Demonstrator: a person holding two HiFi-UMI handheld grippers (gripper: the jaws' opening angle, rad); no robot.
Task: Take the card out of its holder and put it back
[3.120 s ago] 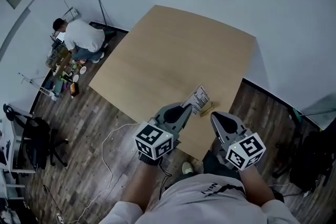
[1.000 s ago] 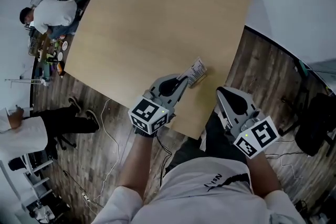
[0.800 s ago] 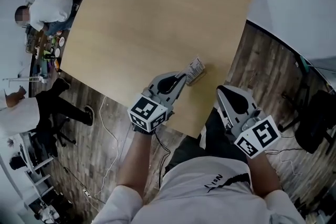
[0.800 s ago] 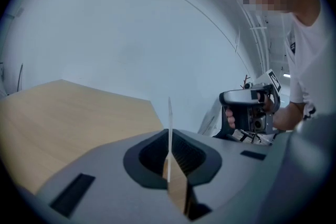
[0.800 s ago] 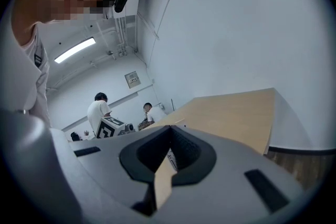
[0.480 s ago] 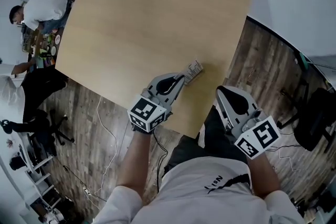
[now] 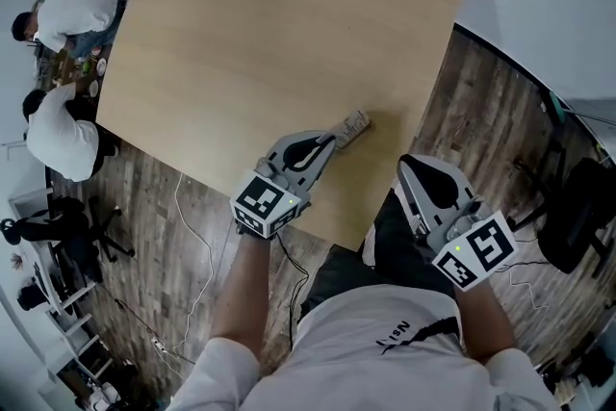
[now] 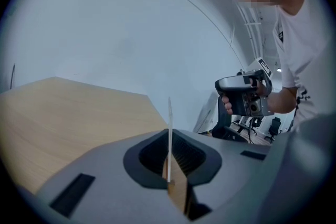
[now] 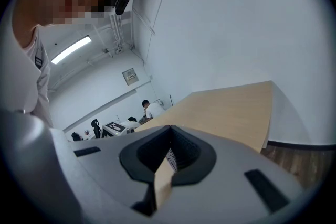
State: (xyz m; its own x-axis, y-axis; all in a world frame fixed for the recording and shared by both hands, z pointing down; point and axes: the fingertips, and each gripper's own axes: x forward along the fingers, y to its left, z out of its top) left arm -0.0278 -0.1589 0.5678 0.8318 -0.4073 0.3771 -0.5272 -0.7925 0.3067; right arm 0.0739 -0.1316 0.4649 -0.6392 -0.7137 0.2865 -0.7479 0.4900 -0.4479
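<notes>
Step in hand: drawing the card out of its holder.

- Left gripper (image 7: 334, 140): jaws closed onto the card (image 7: 352, 127), which shows edge-on between them as a thin white line. The grip comes from the card's 8 o'clock side.
- The card stands in a wooden holder (image 7: 360, 135) near the table's (image 7: 289, 14) 5 o'clock edge.
- Right gripper (image 7: 412, 166): at 4 o'clock of the card, off the table. Jaws are together and hold nothing.

Judgement: pull straight along the slot with no twist. The holder looks light and unpinned and may rise too, so the right gripper could steady it.

Materials: the card is thin, flat, stiff and printed. The holder is a small pale wood block. The table is smooth, matt and wood-toned.
</notes>
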